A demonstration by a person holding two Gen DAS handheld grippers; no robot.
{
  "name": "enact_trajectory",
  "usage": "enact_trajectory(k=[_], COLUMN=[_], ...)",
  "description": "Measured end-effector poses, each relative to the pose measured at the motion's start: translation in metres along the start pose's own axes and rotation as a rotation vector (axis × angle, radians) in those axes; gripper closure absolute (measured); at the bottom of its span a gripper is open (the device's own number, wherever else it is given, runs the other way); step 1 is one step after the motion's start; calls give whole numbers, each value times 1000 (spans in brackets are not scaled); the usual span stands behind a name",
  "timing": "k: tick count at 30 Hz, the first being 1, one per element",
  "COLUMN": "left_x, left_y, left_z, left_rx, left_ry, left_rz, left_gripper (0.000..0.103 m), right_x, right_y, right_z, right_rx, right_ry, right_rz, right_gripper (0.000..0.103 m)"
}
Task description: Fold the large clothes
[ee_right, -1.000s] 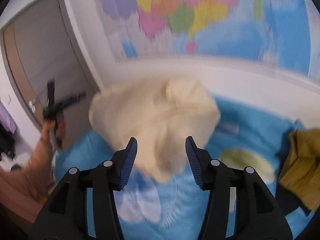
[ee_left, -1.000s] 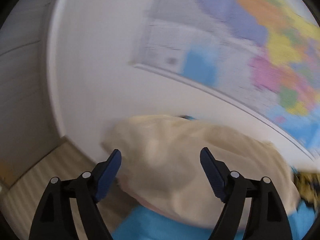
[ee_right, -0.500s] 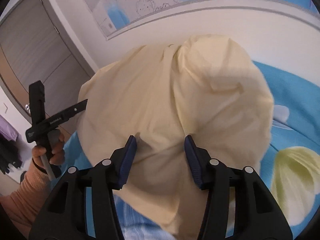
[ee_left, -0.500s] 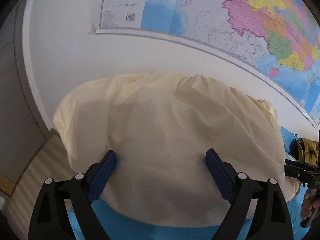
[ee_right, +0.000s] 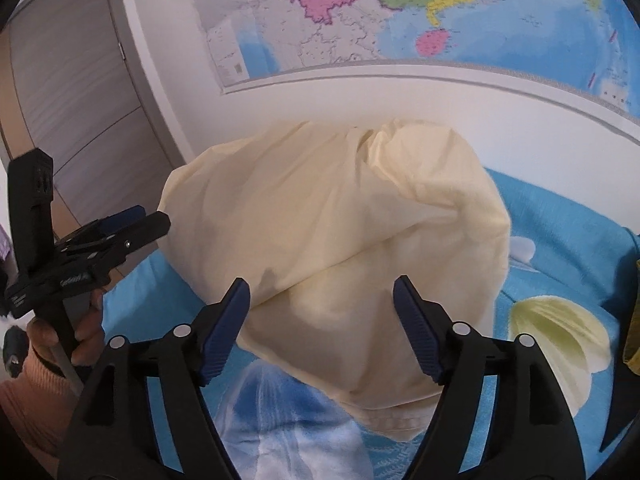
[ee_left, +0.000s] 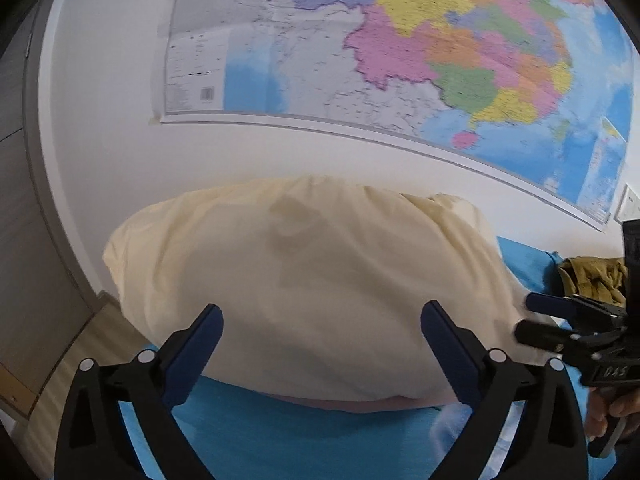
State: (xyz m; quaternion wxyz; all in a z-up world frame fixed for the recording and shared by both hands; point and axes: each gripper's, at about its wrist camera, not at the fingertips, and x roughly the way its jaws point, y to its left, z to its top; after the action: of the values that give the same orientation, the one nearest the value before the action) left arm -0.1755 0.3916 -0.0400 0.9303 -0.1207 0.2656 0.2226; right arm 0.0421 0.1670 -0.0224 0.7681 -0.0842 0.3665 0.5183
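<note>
My left gripper point(ee_left: 320, 344) stands spread wide, its jaws just opened further, nothing pinched; the cream garment point(ee_left: 312, 288) billows ahead at twelve o'clock over the blue bed sheet point(ee_left: 280, 432). My right gripper point(ee_right: 322, 320) has also just been opening, jaws apart, the cloth beyond them but not gripped. An olive garment point(ee_left: 592, 280) lies at three o'clock, a wall map point(ee_left: 400, 48) above.
</note>
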Motion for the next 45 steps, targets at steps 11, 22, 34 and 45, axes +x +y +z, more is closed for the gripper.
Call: enact_trajectory(k=[11,22,34,45], left_x=[31,-33,-78,-95], left_y=[-10,-38,-54,-62], left_z=[-23,-50,-85,-96], left_rx=[-39,-41,-86,-108], left_ry=[95,44,54,57], left_rz=[28,107,126,128], left_gripper=[7,7,7,7], right_x=[4,-48,-79,-98], right_y=[6,32,55,64], right_z=[-23,-51,-90,-107], right_rx=[-24,-30,-55,-84], right_ry=[29,-84,-94,-114], right_rz=[-42,-51,-76,-98], right_gripper=[23,6,6,6])
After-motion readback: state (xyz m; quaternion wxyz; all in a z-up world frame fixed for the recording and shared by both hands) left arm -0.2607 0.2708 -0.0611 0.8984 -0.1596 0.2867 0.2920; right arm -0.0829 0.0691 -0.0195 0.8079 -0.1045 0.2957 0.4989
